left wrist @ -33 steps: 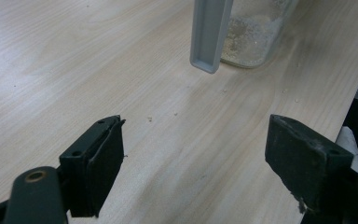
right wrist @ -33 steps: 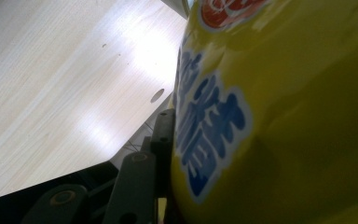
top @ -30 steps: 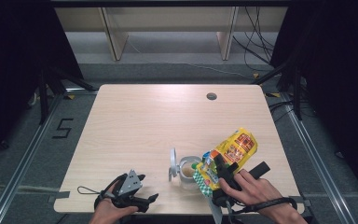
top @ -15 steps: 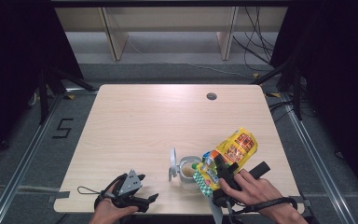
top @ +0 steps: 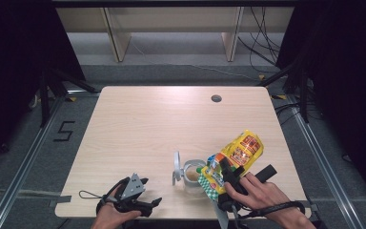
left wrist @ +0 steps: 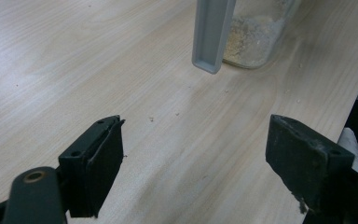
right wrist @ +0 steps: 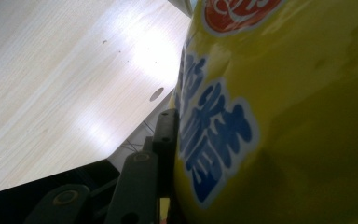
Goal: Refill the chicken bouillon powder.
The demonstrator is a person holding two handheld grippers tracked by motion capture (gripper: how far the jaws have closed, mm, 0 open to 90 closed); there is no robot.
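1. While the right gripper pinches the yellow snack bag, that bag tilts with its lower end over the clear jar near the table's front edge.
2. Pale crumbs lie in the jar — its grey lid stands open on the left.
3. Left gripper rests at the front edge, jaws spread wide — nothing between them.

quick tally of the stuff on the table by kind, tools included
yellow snack bag: 1
clear jar with its hinged lid open: 1
handheld tools: 2, the left tool and the right tool
total: 4
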